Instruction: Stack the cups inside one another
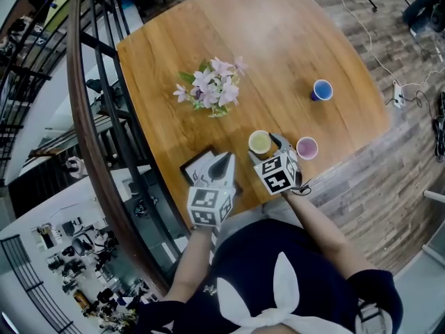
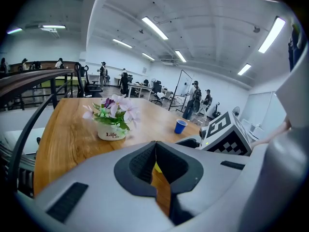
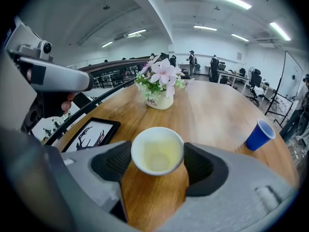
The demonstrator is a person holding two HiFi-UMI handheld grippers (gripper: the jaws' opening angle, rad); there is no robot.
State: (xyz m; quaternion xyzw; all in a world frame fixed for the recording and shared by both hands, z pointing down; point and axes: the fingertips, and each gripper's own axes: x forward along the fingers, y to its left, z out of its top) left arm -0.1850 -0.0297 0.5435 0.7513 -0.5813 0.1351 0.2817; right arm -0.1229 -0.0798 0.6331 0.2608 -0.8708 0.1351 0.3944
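Upright on wooden table [image 3: 217,105]: pale yellow plastic cup [image 3: 158,150], between wide-set jaws of right gripper [image 3: 157,159]; contact unclear.

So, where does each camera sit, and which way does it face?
Head view: on the person's head, facing steeply down at the brown wooden table; shows dark-clothed torso, left claw, right claw.
Left gripper view: on the left claw, facing across the table past its closed jaws.
Right gripper view: on the right claw, facing down at the pale yellow cup between its jaws.
All share the white pot of pink flowers.
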